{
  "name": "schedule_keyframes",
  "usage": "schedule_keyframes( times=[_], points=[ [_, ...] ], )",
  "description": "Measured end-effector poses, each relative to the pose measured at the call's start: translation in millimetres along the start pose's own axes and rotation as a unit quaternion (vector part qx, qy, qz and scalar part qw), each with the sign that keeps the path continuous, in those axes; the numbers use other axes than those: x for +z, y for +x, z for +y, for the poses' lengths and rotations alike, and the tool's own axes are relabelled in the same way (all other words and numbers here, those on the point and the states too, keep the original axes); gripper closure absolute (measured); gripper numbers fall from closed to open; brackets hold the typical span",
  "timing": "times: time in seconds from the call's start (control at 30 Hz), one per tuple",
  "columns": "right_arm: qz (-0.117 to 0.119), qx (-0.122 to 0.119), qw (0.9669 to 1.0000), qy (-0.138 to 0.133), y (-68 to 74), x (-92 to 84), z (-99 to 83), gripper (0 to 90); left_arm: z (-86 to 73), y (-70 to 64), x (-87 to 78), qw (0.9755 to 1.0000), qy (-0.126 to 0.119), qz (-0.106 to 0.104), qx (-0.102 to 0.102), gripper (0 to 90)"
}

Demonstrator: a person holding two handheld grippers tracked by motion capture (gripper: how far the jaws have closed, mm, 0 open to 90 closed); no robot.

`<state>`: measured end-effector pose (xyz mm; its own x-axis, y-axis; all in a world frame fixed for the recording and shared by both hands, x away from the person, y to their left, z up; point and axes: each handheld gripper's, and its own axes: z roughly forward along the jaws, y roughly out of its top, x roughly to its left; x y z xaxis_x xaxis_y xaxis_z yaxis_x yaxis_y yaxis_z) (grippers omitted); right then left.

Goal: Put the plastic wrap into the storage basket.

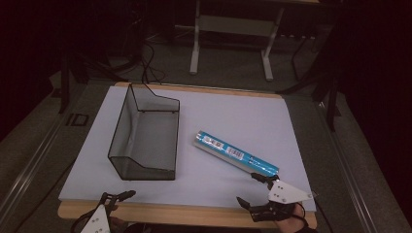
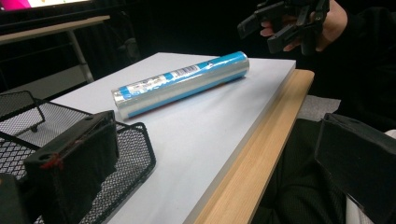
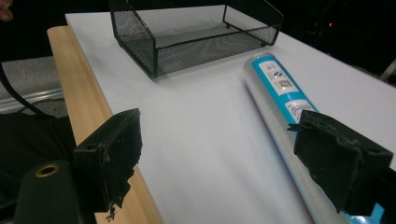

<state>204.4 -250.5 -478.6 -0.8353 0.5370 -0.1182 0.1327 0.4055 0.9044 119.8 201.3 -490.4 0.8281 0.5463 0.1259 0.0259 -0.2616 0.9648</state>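
— What do you see from the high view?

— My right gripper (image 1: 254, 188) sits at the near right corner of the desk (image 1: 233, 111), jaws spread wide, nothing between them. One jaw is close by the near end of the blue roll of film (image 1: 235, 152); I can't tell if they touch. The roll lies slantwise on the right half of the desk, its far end pointing toward the black mesh tray (image 1: 145, 136), which stands on the left half. My left gripper (image 1: 118, 197) hangs over the near left edge, empty.

— And along your left gripper?

— Its jaws stand well apart with nothing in them. The mesh tray (image 2: 135, 154) is just behind one jaw, the roll (image 2: 182, 84) lies farther out, and my right hand (image 2: 327, 23) holds its gripper (image 2: 280, 25) above the desk's edge.

— Along the right gripper?

— Jaws wide open, bare desk (image 3: 201, 130) between them. The roll (image 3: 275, 98) runs under one jaw; the tray (image 3: 196, 32) stands by the far edge.
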Motion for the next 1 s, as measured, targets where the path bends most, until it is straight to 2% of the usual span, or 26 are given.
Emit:
schedule_keyframes(
  times=[0.07, 0.17, 0.3, 0.47, 0.57, 0.67, 0.77, 1.0],
  points=[
    [0.004, -0.009, 0.9999, -0.004, -0.3, 1.4, 0.5, 14.7, 0.0, 0.4, -0.6, 1.0, -0.002, 0.001, -0.001, 0.3],
    [-0.005, -0.032, 0.9995, 0.008, 1.7, 3.9, 0.2, 15.4, 0.1, 0.6, -1.0, 1.0, -0.003, 0.001, -0.002, 0.3],
    [0.014, -0.026, 0.9994, 0.021, 4.2, 5.4, 2.2, 15.8, 0.2, 0.0, -0.1, 1.0, -0.001, -0.002, 0.0, 0.3],
    [0.016, -0.022, 0.9993, 0.024, 10.2, 4.8, 6.5, 11.8, 0.3, 0.2, 0.0, 1.0, -0.002, -0.003, -0.001, 0.3],
    [0.026, -0.016, 0.9994, 0.016, 12.1, 3.7, 11.1, 10.8, 0.4, -0.3, 0.1, 1.0, 0.0, -0.002, 0.001, 0.3],
    [0.015, -0.02, 0.9997, 0.008, 13.1, 1.7, 16.4, 10.7, 0.2, -0.2, 0.0, 1.0, 0.0, -0.004, 0.0, 0.3],
    [0.028, -0.013, 0.9995, -0.001, 12.8, 0.0, 21.4, 10.3, 0.0, 0.3, -0.1, 1.0, -0.001, -0.003, -0.003, 0.3],
    [0.013, -0.041, 0.999, 0.006, 7.1, -2.1, 35.9, 10.1, 0.1, 0.8, -0.2, 1.0, -0.002, -0.003, -0.006, 0.3]
  ],
)
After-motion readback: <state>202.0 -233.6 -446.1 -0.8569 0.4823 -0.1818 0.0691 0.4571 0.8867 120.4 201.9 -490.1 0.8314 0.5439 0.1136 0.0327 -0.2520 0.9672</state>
